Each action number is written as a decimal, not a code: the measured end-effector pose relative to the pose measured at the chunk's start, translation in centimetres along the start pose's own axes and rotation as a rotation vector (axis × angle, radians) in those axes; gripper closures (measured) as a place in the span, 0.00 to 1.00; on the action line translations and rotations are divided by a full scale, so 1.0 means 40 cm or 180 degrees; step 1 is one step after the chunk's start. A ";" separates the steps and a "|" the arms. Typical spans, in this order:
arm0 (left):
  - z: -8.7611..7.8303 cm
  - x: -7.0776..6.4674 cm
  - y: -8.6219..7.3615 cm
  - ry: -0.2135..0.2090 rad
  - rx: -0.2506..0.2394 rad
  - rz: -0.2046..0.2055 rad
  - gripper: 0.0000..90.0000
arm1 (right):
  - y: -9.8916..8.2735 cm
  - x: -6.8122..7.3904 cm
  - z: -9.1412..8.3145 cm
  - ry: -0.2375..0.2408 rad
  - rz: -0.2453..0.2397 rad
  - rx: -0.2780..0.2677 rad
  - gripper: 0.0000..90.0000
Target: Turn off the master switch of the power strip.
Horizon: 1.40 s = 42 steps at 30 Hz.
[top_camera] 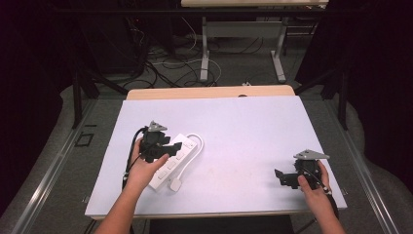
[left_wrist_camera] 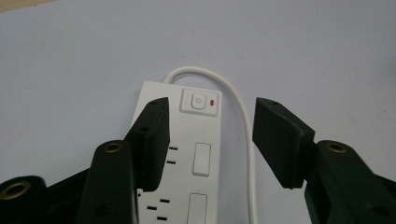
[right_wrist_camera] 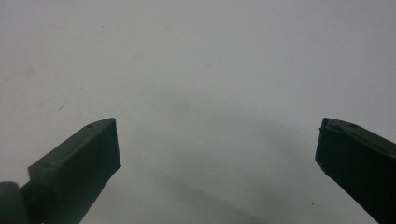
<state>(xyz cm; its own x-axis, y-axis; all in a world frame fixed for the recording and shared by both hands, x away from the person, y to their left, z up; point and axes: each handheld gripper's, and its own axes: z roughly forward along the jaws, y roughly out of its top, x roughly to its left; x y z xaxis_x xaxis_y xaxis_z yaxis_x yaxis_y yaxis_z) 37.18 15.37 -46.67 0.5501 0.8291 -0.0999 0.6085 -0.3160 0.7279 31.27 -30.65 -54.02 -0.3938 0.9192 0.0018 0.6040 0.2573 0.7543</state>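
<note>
A white power strip [top_camera: 179, 154] lies on the left part of the table, its white cable [top_camera: 197, 139] looping round its far end and its plug [top_camera: 176, 185] resting beside its near end. My left gripper [top_camera: 173, 146] hovers over the strip, open. In the left gripper view the strip [left_wrist_camera: 201, 161] runs up between the jaws; its switch [left_wrist_camera: 200, 101] with a red light sits just beyond the left gripper [left_wrist_camera: 210, 140], and the cable [left_wrist_camera: 243, 109] curves past the right jaw. My right gripper [top_camera: 279, 176] rests near the right front corner, open [right_wrist_camera: 217, 149], with bare table between its jaws.
A pale lilac sheet covers the table [top_camera: 243, 122], with a wooden edge [top_camera: 209, 91] at the back. Beyond it are floor cables [top_camera: 170, 68] and the legs of another table [top_camera: 204, 53]. A metal rail [top_camera: 370, 175] runs along the right side.
</note>
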 end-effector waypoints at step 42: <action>0.115 0.010 0.034 -0.0047 0.0270 -0.0165 0.96 | -0.003 0.001 0.005 0.0022 0.0002 0.0017 0.00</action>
<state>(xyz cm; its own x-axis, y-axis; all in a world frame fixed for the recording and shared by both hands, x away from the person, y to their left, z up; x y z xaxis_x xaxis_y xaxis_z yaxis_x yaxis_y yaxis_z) 40.83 13.15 -48.83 0.5246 0.8387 -0.1463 0.6823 -0.3114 0.6615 31.34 -30.57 -54.24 -0.3983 0.9172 0.0068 0.6079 0.2584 0.7508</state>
